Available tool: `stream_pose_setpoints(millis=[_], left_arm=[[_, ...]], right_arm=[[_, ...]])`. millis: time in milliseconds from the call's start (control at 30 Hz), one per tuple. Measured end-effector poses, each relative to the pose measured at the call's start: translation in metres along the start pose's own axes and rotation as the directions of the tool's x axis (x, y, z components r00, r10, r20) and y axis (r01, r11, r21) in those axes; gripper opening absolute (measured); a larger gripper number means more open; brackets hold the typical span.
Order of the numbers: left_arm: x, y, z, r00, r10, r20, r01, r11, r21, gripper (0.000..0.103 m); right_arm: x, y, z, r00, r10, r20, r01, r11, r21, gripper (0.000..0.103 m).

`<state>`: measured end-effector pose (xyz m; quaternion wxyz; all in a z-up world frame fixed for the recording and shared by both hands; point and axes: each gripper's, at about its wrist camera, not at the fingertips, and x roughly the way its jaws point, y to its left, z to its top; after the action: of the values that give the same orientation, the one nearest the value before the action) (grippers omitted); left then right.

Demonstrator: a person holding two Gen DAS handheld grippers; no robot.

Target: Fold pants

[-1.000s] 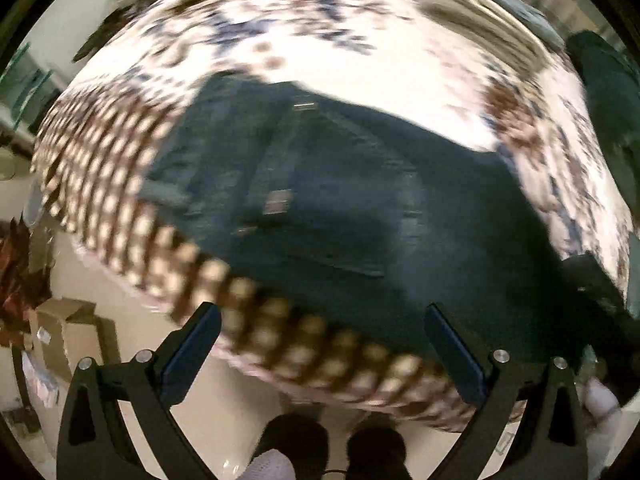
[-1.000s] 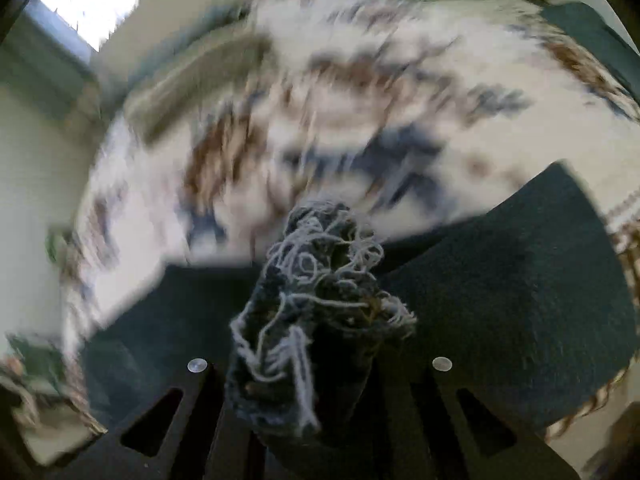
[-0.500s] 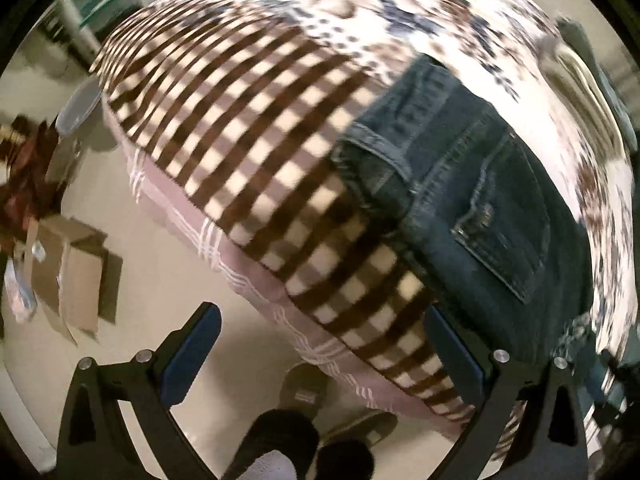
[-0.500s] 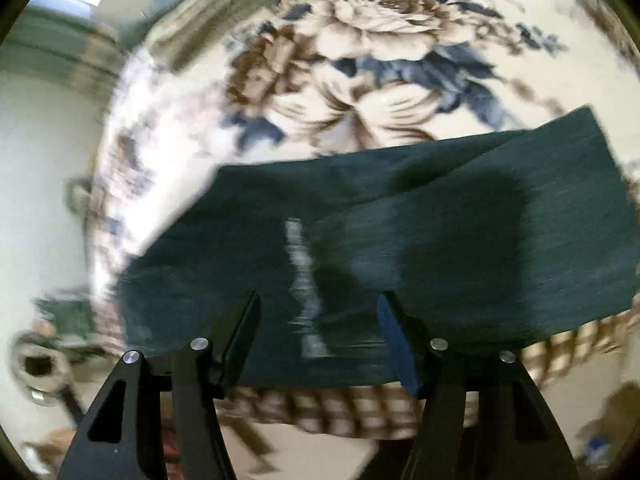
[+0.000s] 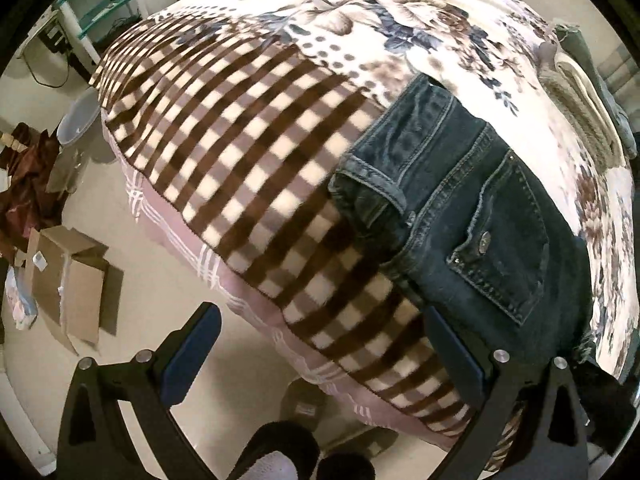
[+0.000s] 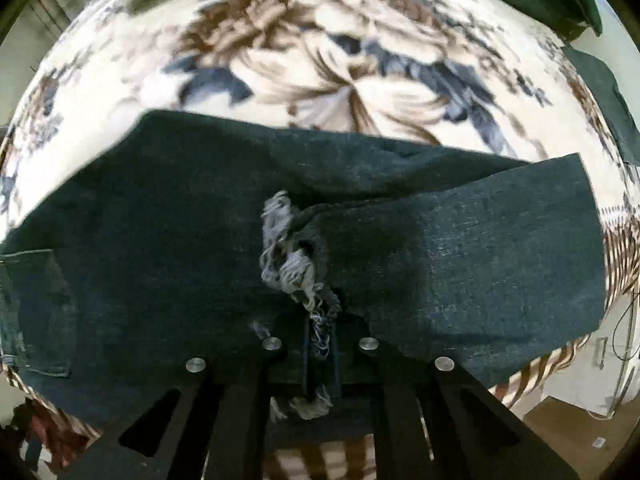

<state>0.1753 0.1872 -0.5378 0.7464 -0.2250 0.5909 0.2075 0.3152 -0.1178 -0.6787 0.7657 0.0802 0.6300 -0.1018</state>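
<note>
Denim pants (image 5: pixel 472 216) lie on the bed (image 5: pixel 248 128), waistband end near the checked border, legs folded back over the seat so the frayed hem (image 6: pixel 290 258) sits mid-garment in the right wrist view. We judge the lengthwise fold done and the cross fold in hand: hem brought toward the waist, not yet squared.

Right claw (image 6: pixel 320 344): fingers drawn nearly together, pinching the frayed hem; threads show between them and behind. Grasp looks firm, though the pad contact itself is partly hidden by fabric.

Left claw (image 5: pixel 320 356): spread wide, gripping nothing, hanging off the bed edge above the floor, apart from the pants. Its right finger (image 5: pixel 452 350) overlaps the denim edge in view only.

Next move, our estimate: lay the hem flat and let go, then bring the left claw to the waistband to align edges. Thick denim may spring open.
</note>
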Motion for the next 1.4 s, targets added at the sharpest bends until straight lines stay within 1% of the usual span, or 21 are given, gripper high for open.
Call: stream_pose_setpoints(millis=[100, 200, 400, 500, 533, 567, 633, 667, 733, 767, 833, 867, 933, 1000, 1033, 1100, 1200, 1233, 1300, 1367, 1400], left_arm=[[0.0, -0.005, -0.001, 1.0, -0.012, 0.002, 0.012, 1.0, -0.001, 0.103], [0.0, -0.011, -0.001, 1.0, -0.015, 0.004, 0.015, 1.0, 0.012, 0.103], [0.0, -0.016, 0.002, 0.999, -0.039, 0.023, 0.038, 0.999, 0.028, 0.103], [0.007, -0.012, 0.009, 0.996, -0.093, 0.011, 0.093, 0.995, -0.032, 0.103], [0.01, -0.01, 0.012, 0.992, -0.123, 0.011, 0.124, 0.99, -0.062, 0.103], [0.014, -0.006, 0.016, 0.986, -0.165, 0.015, 0.166, 0.98, -0.109, 0.103], [0.024, 0.002, 0.021, 0.967, -0.253, 0.029, 0.253, 0.947, -0.196, 0.103], [0.034, 0.008, 0.025, 0.956, -0.291, 0.04, 0.291, 0.921, -0.258, 0.103], [0.048, 0.016, 0.029, 0.939, -0.337, 0.069, 0.34, 0.878, -0.336, 0.101], [0.059, 0.019, 0.032, 0.928, -0.362, 0.093, 0.37, 0.854, -0.367, 0.097], [0.072, 0.022, 0.036, 0.921, -0.374, 0.112, 0.387, 0.835, -0.392, 0.072], [0.077, 0.023, 0.038, 0.912, -0.388, 0.129, 0.406, 0.822, -0.399, 0.071], [0.084, 0.027, 0.039, 0.894, -0.415, 0.166, 0.445, 0.79, -0.423, 0.072], [0.091, 0.03, 0.039, 0.866, -0.459, 0.198, 0.497, 0.745, -0.445, 0.086], [0.091, 0.029, 0.039, 0.858, -0.468, 0.212, 0.511, 0.733, -0.449, 0.087], [0.088, 0.023, 0.041, 0.867, -0.447, 0.218, 0.497, 0.752, -0.433, 0.087], [0.071, 0.019, 0.038, 0.894, -0.379, 0.24, 0.447, 0.8, -0.4, 0.043], [0.064, 0.02, 0.038, 0.898, -0.362, 0.251, 0.436, 0.811, -0.391, 0.034], [0.051, 0.023, 0.031, 0.891, -0.354, 0.282, 0.443, 0.813, -0.378, 0.029], [0.043, 0.027, 0.024, 0.887, -0.362, 0.287, 0.451, 0.81, -0.375, 0.029], [0.043, 0.031, 0.019, 0.882, -0.386, 0.269, 0.467, 0.79, -0.397, 0.032]], right_arm=[[-0.009, 0.01, -0.007, 0.999, 0.042, 0.008, -0.042, 0.999, -0.028, 0.008], [0.001, 0.027, -0.001, 0.999, 0.042, -0.012, -0.043, 0.998, -0.041, 0.008], [0.013, 0.017, 0.013, 0.993, 0.099, -0.06, -0.097, 0.994, 0.047, 0.01], [0.017, 0.01, 0.016, 0.989, 0.126, -0.074, -0.121, 0.99, 0.067, 0.012], [0.018, 0.006, 0.017, 0.985, 0.152, -0.081, -0.145, 0.986, 0.08, 0.018], [0.018, 0.002, 0.021, 0.981, 0.175, -0.088, -0.167, 0.982, 0.086, 0.029], [0.015, -0.006, 0.023, 0.956, 0.272, -0.108, -0.261, 0.96, 0.1, 0.04], [0.01, -0.014, 0.023, 0.942, 0.318, -0.109, -0.307, 0.945, 0.11, 0.041], [-0.001, -0.026, 0.023, 0.94, 0.329, -0.09, -0.321, 0.942, 0.099, 0.042], [-0.005, -0.031, 0.024, 0.942, 0.327, -0.081, -0.32, 0.943, 0.092, 0.043], [-0.014, -0.047, 0.023, 0.948, 0.312, -0.059, -0.307, 0.949, 0.076, 0.043], [-0.016, -0.05, 0.021, 0.952, 0.301, -0.058, -0.296, 0.952, 0.073, 0.043], [-0.02, -0.06, 0.024, 0.958, 0.28, -0.068, -0.275, 0.959, 0.071, 0.043], [-0.018, -0.067, 0.023, 0.959, 0.272, -0.073, -0.267, 0.961, 0.079, 0.043], [-0.014, -0.074, 0.024, 0.959, 0.273, -0.075, -0.267, 0.96, 0.085, 0.043], [-0.01, -0.085, 0.024, 0.957, 0.278, -0.079, -0.269, 0.957, 0.108, 0.043], [-0.004, -0.091, 0.024, 0.96, 0.269, -0.08, -0.258, 0.957, 0.132, 0.043], [-0.002, -0.095, 0.023, 0.959, 0.27, -0.08, -0.257, 0.956, 0.143, 0.043], [0.002, -0.098, 0.022, 0.96, 0.267, -0.085, -0.252, 0.955, 0.156, 0.043], [0.005, -0.1, 0.021, 0.959, 0.269, -0.093, -0.252, 0.954, 0.165, 0.043], [0.007, -0.101, 0.019, 0.957, 0.272, -0.1, -0.253, 0.953, 0.168, 0.043]])
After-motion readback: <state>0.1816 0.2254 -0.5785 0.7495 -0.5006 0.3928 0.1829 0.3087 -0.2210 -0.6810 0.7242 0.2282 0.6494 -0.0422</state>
